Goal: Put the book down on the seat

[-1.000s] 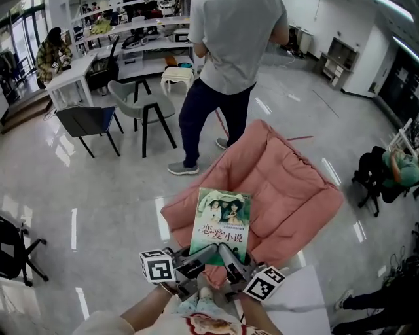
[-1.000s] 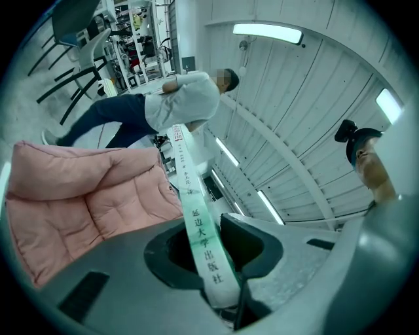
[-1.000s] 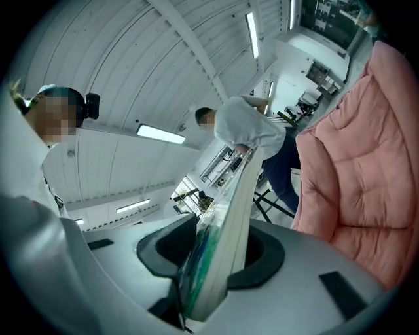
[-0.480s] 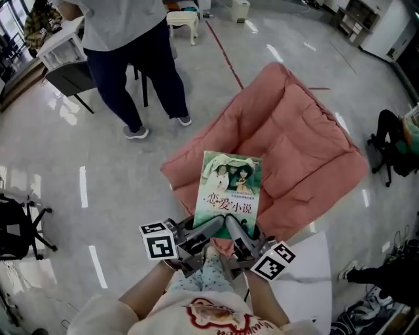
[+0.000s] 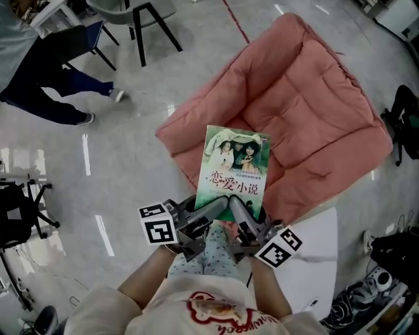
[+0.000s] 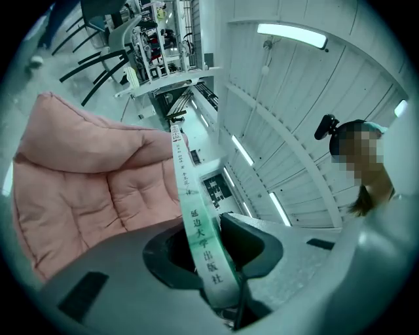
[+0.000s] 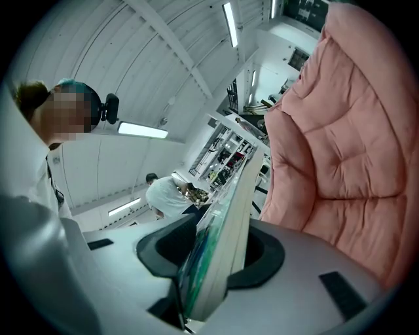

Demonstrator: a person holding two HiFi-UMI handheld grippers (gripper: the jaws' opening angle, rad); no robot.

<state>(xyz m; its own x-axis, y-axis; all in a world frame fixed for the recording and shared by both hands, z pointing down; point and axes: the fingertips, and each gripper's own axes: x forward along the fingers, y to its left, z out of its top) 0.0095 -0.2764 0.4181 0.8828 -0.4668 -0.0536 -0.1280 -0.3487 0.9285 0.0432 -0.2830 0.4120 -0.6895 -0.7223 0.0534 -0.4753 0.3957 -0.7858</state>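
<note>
A green-covered book (image 5: 234, 169) with a photo of people and Chinese print is held flat over the front of a pink padded seat (image 5: 308, 111). My left gripper (image 5: 219, 207) is shut on its near left corner and my right gripper (image 5: 237, 208) is shut on the near edge just beside it. In the left gripper view the book's spine (image 6: 196, 229) runs between the jaws, with the pink seat (image 6: 78, 190) on the left. The right gripper view has the book's page edge (image 7: 226, 248) clamped between the jaws, and the seat (image 7: 347, 150) on the right.
A person in dark trousers (image 5: 46, 91) stands at the upper left on the glossy grey floor. Chair legs (image 5: 141, 19) stand beyond the seat. A black chair base (image 5: 19, 216) is at the left edge. A white board (image 5: 314, 262) lies on the floor at the seat's near right.
Both grippers have sunk with the book toward the seat, and my view has tilted down. The standing person has shifted to the upper left of the picture.
</note>
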